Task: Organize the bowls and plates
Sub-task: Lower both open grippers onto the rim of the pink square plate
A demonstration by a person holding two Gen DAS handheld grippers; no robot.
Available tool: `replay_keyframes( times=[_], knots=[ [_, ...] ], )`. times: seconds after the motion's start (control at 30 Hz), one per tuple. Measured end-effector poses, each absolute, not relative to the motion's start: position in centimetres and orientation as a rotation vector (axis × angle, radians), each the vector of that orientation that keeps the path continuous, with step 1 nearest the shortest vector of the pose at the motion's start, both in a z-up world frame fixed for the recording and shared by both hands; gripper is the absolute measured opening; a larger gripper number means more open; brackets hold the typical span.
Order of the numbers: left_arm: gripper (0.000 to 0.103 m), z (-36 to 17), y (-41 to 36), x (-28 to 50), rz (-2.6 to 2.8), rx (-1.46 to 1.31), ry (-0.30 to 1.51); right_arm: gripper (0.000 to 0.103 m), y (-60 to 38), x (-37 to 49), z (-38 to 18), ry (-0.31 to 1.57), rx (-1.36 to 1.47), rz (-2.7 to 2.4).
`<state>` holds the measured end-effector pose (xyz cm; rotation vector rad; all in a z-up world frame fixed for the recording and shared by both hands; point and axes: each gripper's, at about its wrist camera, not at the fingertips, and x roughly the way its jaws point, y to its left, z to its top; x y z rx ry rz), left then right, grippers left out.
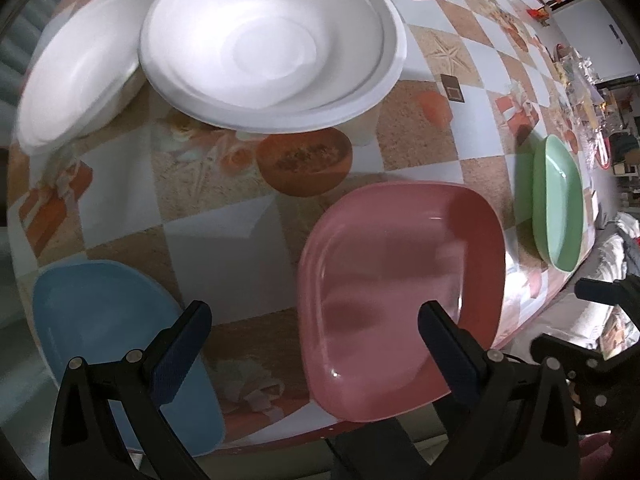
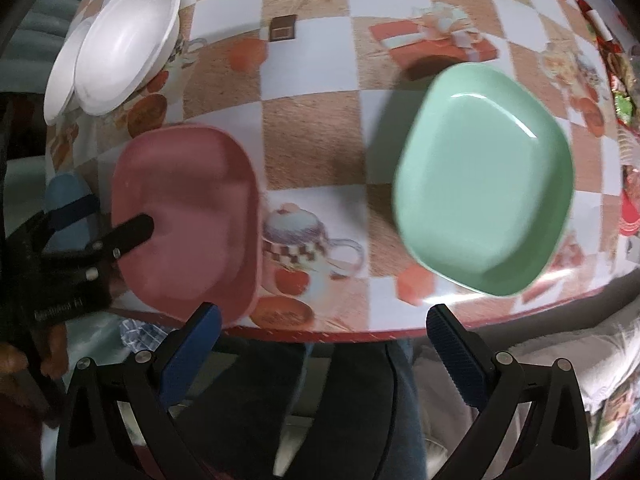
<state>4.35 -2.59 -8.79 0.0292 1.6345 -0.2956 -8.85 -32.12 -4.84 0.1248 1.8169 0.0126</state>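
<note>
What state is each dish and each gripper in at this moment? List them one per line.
Pink plate: flat on the table, empty, ungripped.
Green plate: flat, empty, near the table edge.
Blue plate: flat, empty, at the table edge.
White bowls: upright, empty, two stacks side by side.
Left gripper: open, holding nothing.
Right gripper: open, holding nothing.

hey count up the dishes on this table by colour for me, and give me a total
White foam bowls: 2, one beside the other; each may be a nested stack, which I cannot tell.
Pink plate: 1
Green plate: 1
Blue plate: 1
Total: 5
</note>
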Motion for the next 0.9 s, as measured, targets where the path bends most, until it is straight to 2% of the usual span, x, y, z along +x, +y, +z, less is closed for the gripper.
replay_keyframes(
  times=[0.37, 0.63, 0.9],
  knots=[
    [0.103, -9.5, -4.0, 4.0, -0.252, 0.152, 1.635, 0.103, -32.5, -10.1, -9.4, 1.899, 0.326, -0.048],
    [0.103, -9.4, -8.3, 3.2, -0.21, 0.183, 1.601, 0.103, -34.1, -9.6, -9.8, 1.873, 0.32, -0.143],
    [0.103, -10.9, -8.7, 3.0, -0.141, 0.151, 1.618, 0.103, -32.0, -7.9, -9.4, 1.856, 0.308, -0.11]
  ],
)
